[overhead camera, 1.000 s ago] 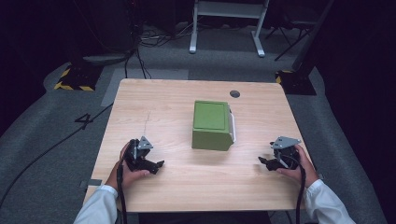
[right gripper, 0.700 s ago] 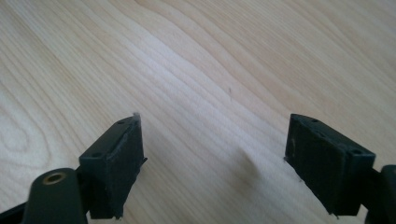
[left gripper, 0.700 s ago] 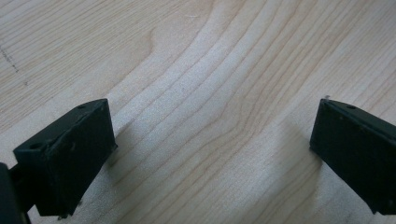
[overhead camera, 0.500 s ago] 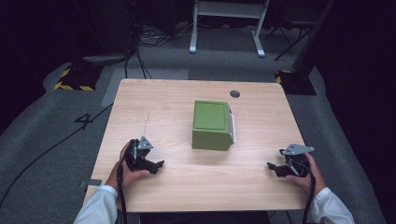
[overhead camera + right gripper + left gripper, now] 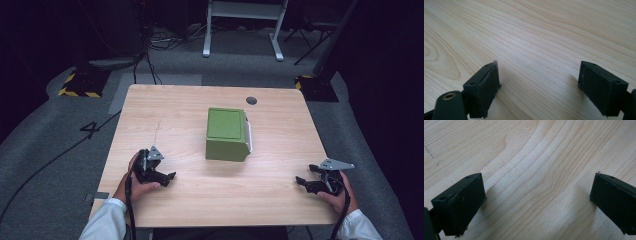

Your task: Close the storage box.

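Green box [image 5: 226, 133] sits mid-surface [image 5: 175, 107], well apart from both tools. From above, your left tool [image 5: 168, 177] rests nearer the box than your right tool [image 5: 301, 180] does. Each tool's own view shows wide-spread jaws over bare wood, gripping nothing; the right has just been opening. Judged step: approach. Next, bring both tools toward the box.

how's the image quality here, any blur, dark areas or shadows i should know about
High view: table evenly lit, floor around it falls into near black; green box casts a soft shadow toward the person. Left gripper view: wood grain sharp, the near black jaws soft, faint shadows beside them. Right gripper view: grain crisp mid-frame, near jaws slightly blurred, no glare.
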{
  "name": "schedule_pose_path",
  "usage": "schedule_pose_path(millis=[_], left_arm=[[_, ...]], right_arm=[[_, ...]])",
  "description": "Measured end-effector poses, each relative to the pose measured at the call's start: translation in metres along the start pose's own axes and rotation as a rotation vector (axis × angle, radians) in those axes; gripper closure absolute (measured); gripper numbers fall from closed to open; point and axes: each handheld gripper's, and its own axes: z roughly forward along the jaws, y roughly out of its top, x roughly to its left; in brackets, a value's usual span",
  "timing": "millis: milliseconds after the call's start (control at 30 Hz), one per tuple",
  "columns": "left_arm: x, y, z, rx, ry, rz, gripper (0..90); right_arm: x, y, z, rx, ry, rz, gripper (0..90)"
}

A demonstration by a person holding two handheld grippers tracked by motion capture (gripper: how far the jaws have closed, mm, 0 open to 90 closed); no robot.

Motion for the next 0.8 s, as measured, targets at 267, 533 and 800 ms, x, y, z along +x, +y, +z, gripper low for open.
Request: schedule_pose_path(millis=[267,533,800], left_arm=[[-0.0002,-0.0002,-0.0002,0.0,0.002,-0.001,0.1],[-0.0005,-0.0006,-0.0005,0.001,0.0,0.0,0.1],[-0.0004,-0.0007,-0.0006,0.001,0.0,0.0,0.1]], right_arm=[[-0.0003,-0.0001,-0.0002,0.0,0.001,0.001,17.7],[-0.0004,-0.0001,-0.0002,-0.001,0.001,0.005,18.0],[-0.001,-0.0001,-0.0002,-0.002,-0.002,0.007,18.0]])
